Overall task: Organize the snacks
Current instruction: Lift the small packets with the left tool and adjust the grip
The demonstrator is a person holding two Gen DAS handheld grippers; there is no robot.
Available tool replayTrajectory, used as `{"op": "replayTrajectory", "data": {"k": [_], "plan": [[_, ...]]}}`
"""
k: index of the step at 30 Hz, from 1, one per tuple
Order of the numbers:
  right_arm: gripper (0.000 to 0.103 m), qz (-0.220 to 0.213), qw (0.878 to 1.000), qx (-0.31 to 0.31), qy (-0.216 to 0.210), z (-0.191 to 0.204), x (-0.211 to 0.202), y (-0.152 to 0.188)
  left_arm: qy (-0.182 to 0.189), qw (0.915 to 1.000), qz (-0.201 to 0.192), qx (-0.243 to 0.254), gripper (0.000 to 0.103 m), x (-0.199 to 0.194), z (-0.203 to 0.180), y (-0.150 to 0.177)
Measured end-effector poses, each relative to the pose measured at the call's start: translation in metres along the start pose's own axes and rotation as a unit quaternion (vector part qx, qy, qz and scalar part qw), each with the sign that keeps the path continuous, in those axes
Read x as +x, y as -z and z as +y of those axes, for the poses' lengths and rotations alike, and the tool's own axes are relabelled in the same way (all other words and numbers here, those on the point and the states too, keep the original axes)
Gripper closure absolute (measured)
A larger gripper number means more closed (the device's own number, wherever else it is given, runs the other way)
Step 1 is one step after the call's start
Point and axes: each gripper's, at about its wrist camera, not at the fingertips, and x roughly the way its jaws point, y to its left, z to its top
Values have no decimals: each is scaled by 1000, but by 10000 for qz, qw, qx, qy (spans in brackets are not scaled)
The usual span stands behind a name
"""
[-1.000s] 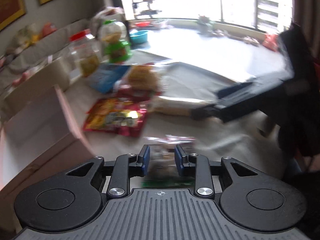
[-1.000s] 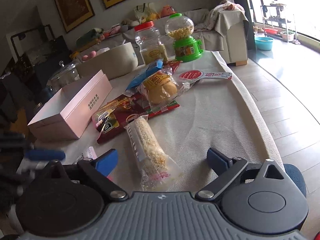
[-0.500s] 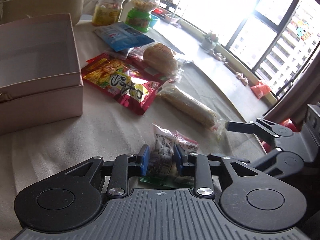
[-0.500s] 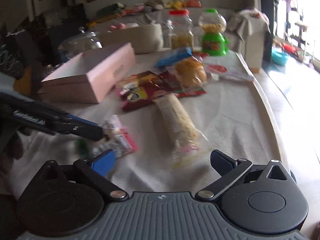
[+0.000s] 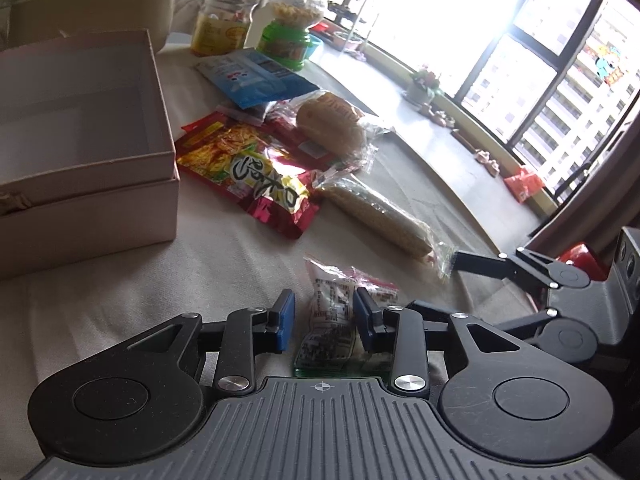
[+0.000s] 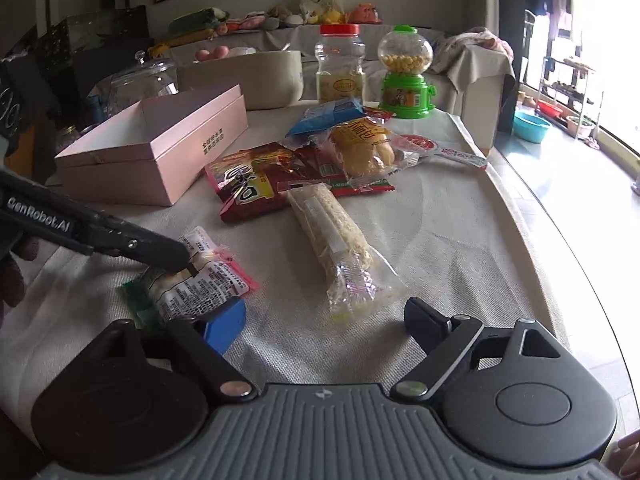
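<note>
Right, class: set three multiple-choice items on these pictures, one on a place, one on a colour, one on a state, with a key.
1. Where is the small snack packet?
A. between the left gripper's fingers
B. inside the pink box
C. on the floor

2. What colour is the jar's lid?
A. blue
B. red
C. black

3. How is the right gripper?
A. shut on a jar
B. holding bread
C. open

Key: 1 A, blue pads flank the packet on the table; 2 B, the cap shows red; 3 C, its fingers stand wide apart, holding nothing.

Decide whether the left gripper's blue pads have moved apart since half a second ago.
Yes. The left gripper has opened: its left pad now stands clear of the small snack packet.
</note>
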Motion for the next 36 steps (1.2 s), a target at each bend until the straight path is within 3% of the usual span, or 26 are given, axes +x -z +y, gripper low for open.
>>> {"op": "replayTrajectory", "data": {"k": [4, 8, 12, 15, 22, 24, 30, 33, 36], "plan": [[13, 12, 9998, 130, 120, 0, -3, -2, -2, 9999, 23, 118, 69, -8, 0, 4], [13, -9, 9999, 75, -151, 5, -3, -3, 78, 9999, 52, 116, 69, -6, 1, 4], [13, 86, 9999, 69, -81, 7, 4, -3, 250, 9995, 133, 122, 68, -1, -2, 5], [13, 68, 10000, 25, -57, 7, 4, -1, 255, 9996, 105, 65, 62, 4, -2, 6], [13, -35, 10000, 25, -17, 6, 2, 4, 286, 9995, 17, -135, 60, 9, -7, 5], [14, -50, 10000, 26, 29, 5, -1, 5, 402, 9986, 183, -281, 60, 2, -12, 4], [14, -152, 9998, 90, 27, -2, -6, 11, 918, 9954, -124, -235, 60, -19, -35, 9], [15, -180, 9998, 93, 34, -3, -8, 12, 526, 9981, -57, -326, 60, -2, -33, 9], [15, -209, 9997, 95, 11, -6, -11, 14, 499, 9965, -33, -665, 60, 11, -24, 9]]}}
